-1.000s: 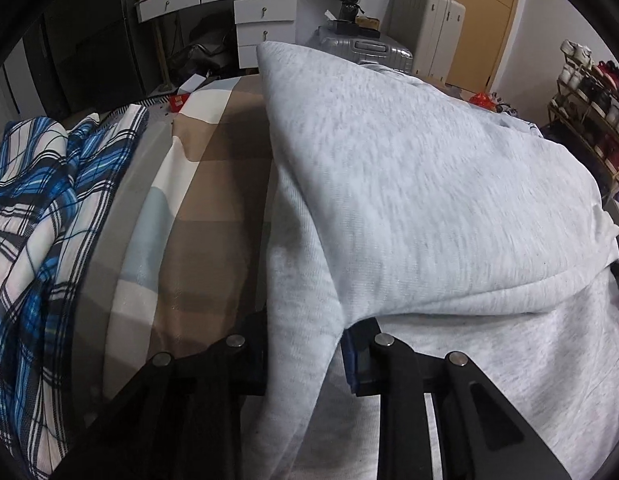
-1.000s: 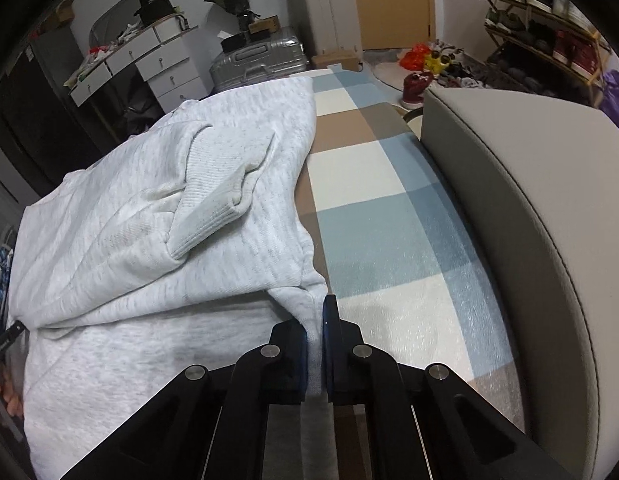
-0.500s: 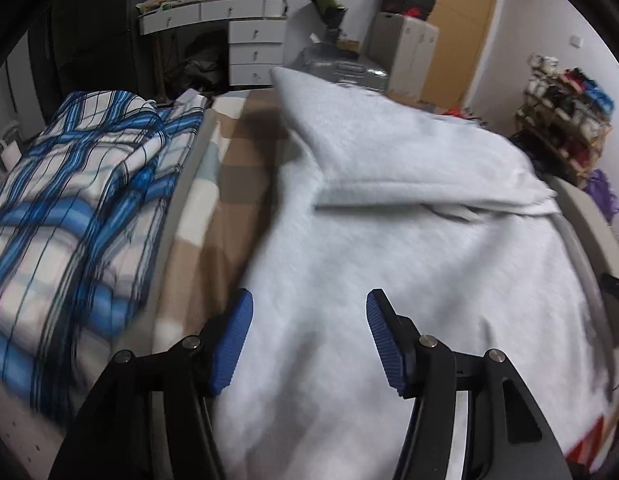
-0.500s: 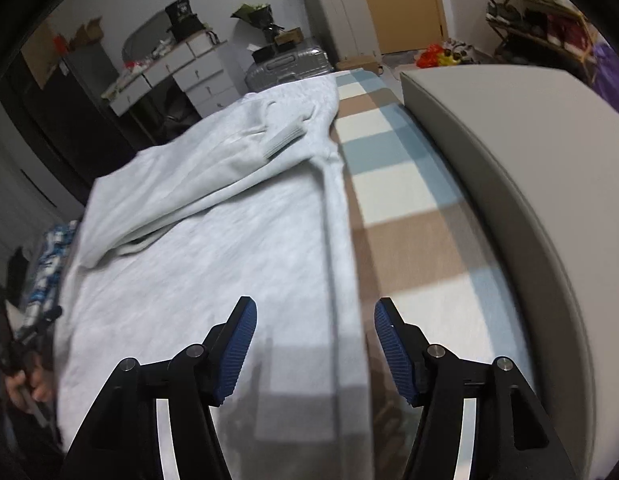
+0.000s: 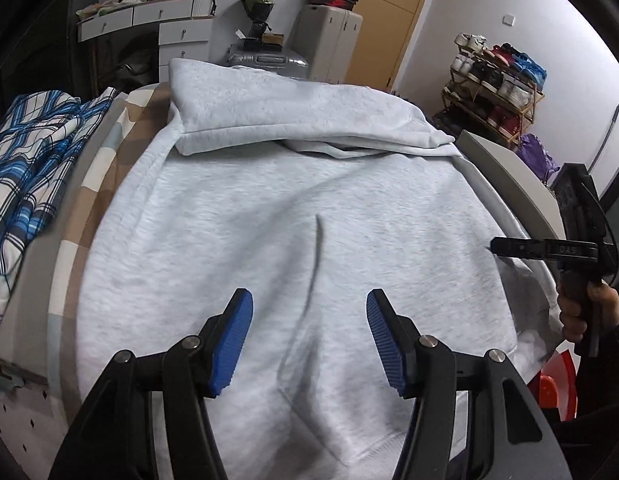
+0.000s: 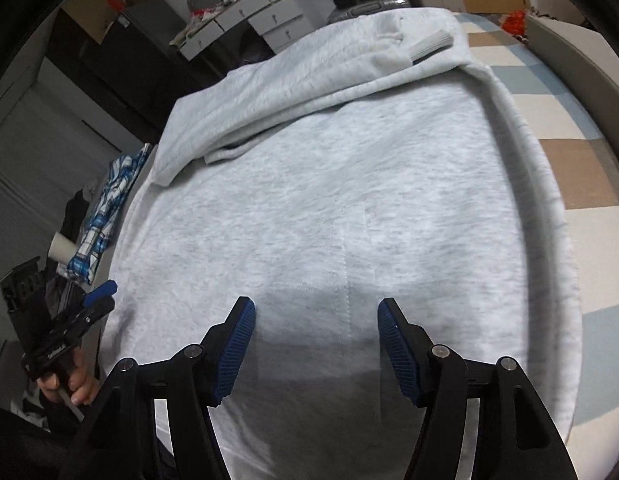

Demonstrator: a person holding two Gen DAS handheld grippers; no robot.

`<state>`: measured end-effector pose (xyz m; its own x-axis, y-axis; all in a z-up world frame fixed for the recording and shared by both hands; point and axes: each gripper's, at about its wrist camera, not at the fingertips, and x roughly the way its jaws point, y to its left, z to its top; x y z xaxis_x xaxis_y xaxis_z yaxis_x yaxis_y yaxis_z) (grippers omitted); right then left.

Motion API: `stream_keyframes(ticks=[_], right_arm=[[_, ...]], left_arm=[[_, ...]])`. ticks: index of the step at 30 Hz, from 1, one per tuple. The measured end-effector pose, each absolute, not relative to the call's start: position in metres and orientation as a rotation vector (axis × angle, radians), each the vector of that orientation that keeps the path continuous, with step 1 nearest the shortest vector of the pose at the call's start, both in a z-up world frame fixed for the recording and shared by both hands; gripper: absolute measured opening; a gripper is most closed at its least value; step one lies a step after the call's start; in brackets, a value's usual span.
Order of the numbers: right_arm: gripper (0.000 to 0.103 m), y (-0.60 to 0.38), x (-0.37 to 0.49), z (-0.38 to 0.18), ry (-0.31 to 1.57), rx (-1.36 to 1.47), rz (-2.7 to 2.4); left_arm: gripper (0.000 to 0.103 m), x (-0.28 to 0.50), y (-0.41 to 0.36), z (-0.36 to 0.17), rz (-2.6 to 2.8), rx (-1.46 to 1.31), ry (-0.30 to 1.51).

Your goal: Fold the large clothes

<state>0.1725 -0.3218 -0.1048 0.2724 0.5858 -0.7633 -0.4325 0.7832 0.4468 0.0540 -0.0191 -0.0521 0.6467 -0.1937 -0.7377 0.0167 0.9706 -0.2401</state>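
**Both grippers open above the folded grey sweatshirt**

A big light grey sweatshirt [image 5: 293, 216] lies flat on a bed. It covers most of the bed cover [image 6: 581, 176], which has squares of brown, cream and pale blue. The far part of the sweatshirt is folded back over itself, so a thick double layer [image 5: 293, 112] lies across the top end. In the right wrist view a sleeve with a ribbed cuff [image 6: 429, 42] rests on that folded part. A soft crease runs down the middle of the near part.

The left gripper [image 5: 309, 338] hangs over the near part of the sweatshirt. Its two blue pads [image 5: 233, 340] stand well apart, about half way open. Nothing is between them but the flat cloth lying below, and the pads do not press on it. It holds nothing.

The right gripper [image 6: 315, 346] also hangs over the near part of the sweatshirt. Its blue pads [image 6: 235, 346] stand wide apart too, and its jaws have just been opening. It holds nothing either.

Each camera sees the other gripper at the side, with a hand [image 5: 581, 312] round its handle.

A blue and white checked cloth [image 5: 33, 176] lies bunched up beside the bed, on the left in the left wrist view. Behind the bed stand white drawers [image 5: 157, 20], a silver suitcase [image 5: 269, 60] and a shoe rack [image 5: 493, 84]. A grey padded edge [image 6: 589, 64] runs along the right side of the bed.
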Motion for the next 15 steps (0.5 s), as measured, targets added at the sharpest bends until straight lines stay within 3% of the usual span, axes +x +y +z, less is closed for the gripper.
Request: stream_keyframes(ticks=[13, 14, 15], right_arm=[[0.086, -0.302, 0.157, -0.104, 1.163, 0.016, 0.650], [0.087, -0.297, 0.154, -0.104, 1.165, -0.014, 0.632], [0.089, -0.294, 0.150, -0.105, 1.167, -0.045, 0.617]], left_arm=[[0.054, 0.072, -0.042, -0.080, 0.004, -0.072, 0.910], [0.056, 0.072, -0.043, -0.082, 0.003, -0.068, 0.910], [0.064, 0.070, -0.045, -0.084, -0.003, -0.058, 0.894]])
